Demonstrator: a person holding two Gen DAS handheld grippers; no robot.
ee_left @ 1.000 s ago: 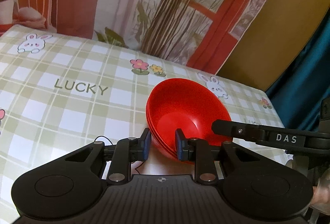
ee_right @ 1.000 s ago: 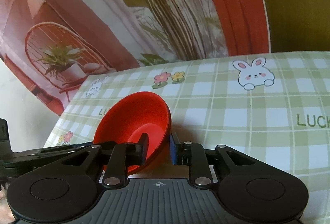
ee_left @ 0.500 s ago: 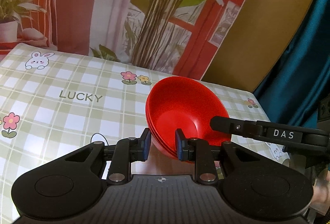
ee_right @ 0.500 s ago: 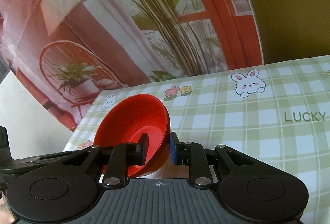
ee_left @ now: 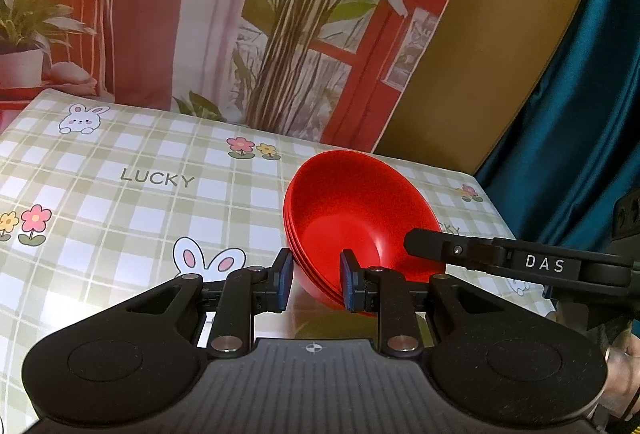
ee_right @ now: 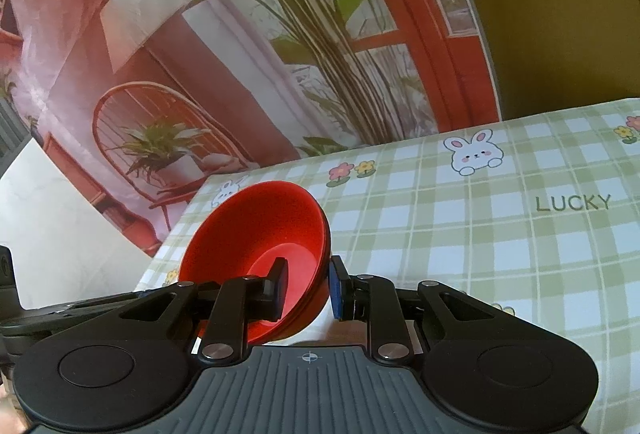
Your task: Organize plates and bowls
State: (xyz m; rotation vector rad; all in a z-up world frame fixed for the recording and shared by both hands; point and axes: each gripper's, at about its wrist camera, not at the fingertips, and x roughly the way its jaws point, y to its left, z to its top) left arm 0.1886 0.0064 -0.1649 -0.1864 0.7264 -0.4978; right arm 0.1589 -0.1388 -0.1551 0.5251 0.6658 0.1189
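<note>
A stack of red bowls (ee_left: 352,210) hangs tilted above the checked tablecloth (ee_left: 132,210), held from both sides. My left gripper (ee_left: 314,284) is shut on the stack's near left rim, one blue pad inside and one outside. In the right wrist view the same red bowls (ee_right: 256,234) sit at the lower left, and my right gripper (ee_right: 306,288) is shut on their right rim. The right gripper's black finger marked DAS (ee_left: 496,256) crosses behind the bowls in the left wrist view.
The tablecloth (ee_right: 480,234) carries rabbits, flowers and the word LUCKY. A printed backdrop with plants and a red window (ee_left: 320,34) hangs behind the table. A teal curtain (ee_left: 580,94) stands at the right. The table's left edge (ee_right: 176,230) drops off beside the bowls.
Both grippers have risen and drawn back with the bowl stack between them; more of the tablecloth shows beneath and around it. The grips on the rim look unchanged.
</note>
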